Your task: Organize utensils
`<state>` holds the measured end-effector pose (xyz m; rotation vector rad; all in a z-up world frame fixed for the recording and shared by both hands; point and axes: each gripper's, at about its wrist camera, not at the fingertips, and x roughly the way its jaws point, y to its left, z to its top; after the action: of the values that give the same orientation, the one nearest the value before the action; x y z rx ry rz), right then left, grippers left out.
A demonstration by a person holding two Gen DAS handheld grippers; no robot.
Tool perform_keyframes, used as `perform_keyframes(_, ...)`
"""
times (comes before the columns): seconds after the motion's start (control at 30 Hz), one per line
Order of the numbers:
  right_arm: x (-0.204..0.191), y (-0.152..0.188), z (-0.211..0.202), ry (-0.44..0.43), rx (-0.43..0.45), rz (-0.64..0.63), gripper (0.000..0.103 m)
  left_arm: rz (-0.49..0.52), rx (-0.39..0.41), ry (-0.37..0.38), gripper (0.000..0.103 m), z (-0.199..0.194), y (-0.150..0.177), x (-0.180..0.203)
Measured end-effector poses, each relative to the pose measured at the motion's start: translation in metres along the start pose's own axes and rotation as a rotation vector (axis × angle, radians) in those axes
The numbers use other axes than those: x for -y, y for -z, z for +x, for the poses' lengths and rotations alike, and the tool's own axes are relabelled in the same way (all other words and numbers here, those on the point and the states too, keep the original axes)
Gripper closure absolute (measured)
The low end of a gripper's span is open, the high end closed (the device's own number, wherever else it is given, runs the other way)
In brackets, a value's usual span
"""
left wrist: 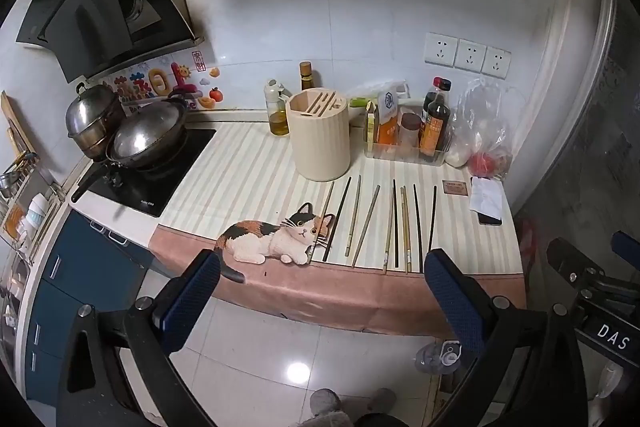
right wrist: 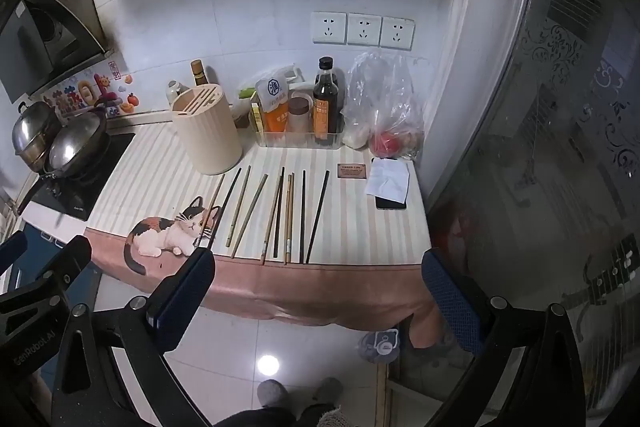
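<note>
Several chopsticks (left wrist: 394,223), some wooden and some black, lie side by side on the striped cloth of the counter (left wrist: 248,167); they also show in the right wrist view (right wrist: 280,213). A beige slotted utensil holder (left wrist: 319,135) stands behind them, also in the right wrist view (right wrist: 206,129). My left gripper (left wrist: 322,267) is open and empty, held off the counter's front edge. My right gripper (right wrist: 318,267) is open and empty, also in front of the edge.
A stove with a wok (left wrist: 148,135) and a pot (left wrist: 92,119) is at the left. A tray of sauce bottles (left wrist: 416,131), a plastic bag (left wrist: 484,127), a phone under paper (left wrist: 486,201) and an oil bottle (left wrist: 278,111) stand at the back and right. A glass door (right wrist: 560,147) is at the right.
</note>
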<state>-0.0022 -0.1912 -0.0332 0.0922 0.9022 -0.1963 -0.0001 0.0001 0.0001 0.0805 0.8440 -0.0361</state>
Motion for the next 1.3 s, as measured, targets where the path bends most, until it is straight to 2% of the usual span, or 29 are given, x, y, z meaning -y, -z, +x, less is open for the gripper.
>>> perform_keyframes(0.03,0.0000,-0.0001,-0.0001,0.002,0.001,-0.001,0.000,0.005,-0.022,-0.002,0.000,0.0006,-0.0003,0.0003)
perform_keyframes(1.3,0.0015,-0.0041,-0.0023,0.006,0.003,-0.001,0.000,-0.002,-0.013,0.003,0.000,-0.0034,-0.0050,0.0000)
